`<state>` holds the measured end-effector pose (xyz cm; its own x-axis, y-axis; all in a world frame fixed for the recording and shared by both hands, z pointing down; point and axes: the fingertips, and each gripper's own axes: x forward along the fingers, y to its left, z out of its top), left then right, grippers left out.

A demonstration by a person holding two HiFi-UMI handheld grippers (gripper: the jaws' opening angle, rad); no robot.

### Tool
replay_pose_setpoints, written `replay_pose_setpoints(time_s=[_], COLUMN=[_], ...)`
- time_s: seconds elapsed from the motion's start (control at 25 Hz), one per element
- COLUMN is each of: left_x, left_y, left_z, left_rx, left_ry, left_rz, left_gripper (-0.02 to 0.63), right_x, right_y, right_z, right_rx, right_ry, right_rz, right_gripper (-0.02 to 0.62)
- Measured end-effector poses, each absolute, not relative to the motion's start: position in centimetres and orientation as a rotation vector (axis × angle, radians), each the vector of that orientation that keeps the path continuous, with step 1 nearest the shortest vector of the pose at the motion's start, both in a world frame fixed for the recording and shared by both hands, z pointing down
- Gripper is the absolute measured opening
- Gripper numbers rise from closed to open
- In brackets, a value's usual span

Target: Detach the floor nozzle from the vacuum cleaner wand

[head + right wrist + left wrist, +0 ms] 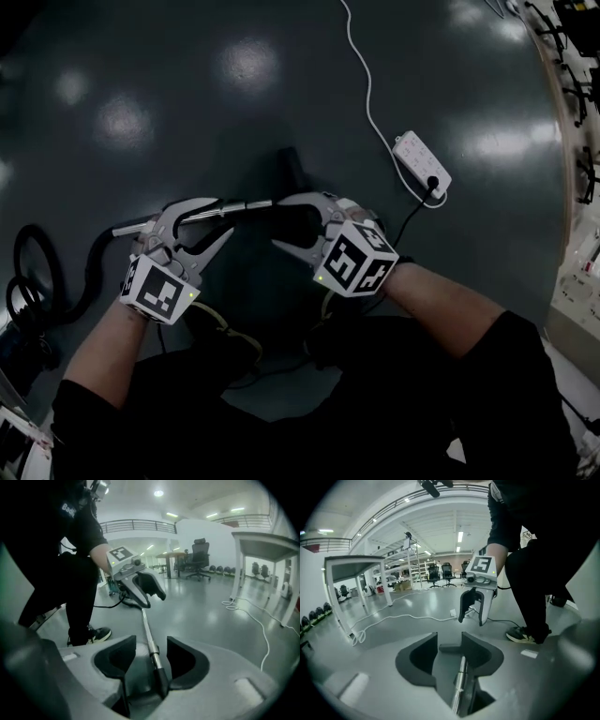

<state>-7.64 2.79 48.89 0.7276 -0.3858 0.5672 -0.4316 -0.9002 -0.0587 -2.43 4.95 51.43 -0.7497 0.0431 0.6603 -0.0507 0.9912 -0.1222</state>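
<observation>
The chrome vacuum wand (202,214) lies flat on the dark floor and ends in a black joint sleeve (292,217). A dim dark shape just beyond it (293,171) may be the floor nozzle; I cannot tell. My left gripper (223,217) straddles the chrome tube, jaws open, with a gap beside the tube (461,677). My right gripper (279,223) faces it and straddles the wand (151,651) where it meets the black sleeve (162,679), jaws open too. Each gripper shows in the other's view: the right gripper (471,619) and the left gripper (153,601).
A white power strip (422,165) with a white cable (366,84) lies on the floor at the upper right. A black hose (33,272) coils at the left. The person's shoe (528,634) stands close by. A white table (265,543) is off to the side.
</observation>
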Motion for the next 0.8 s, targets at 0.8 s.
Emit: replay_pose_setpoints(time_s=[0.8], left_x=[-14.9], left_y=[7.5], left_z=[72.4], left_rx=[2.419], left_ry=[-0.063], left_rz=[1.876], left_gripper=[0.313], right_x=[-0.5], right_y=[5.8], right_z=[71.6], right_rx=[-0.263], right_ry=[-1.844], right_rz=[-0.158], right_gripper=[0.270])
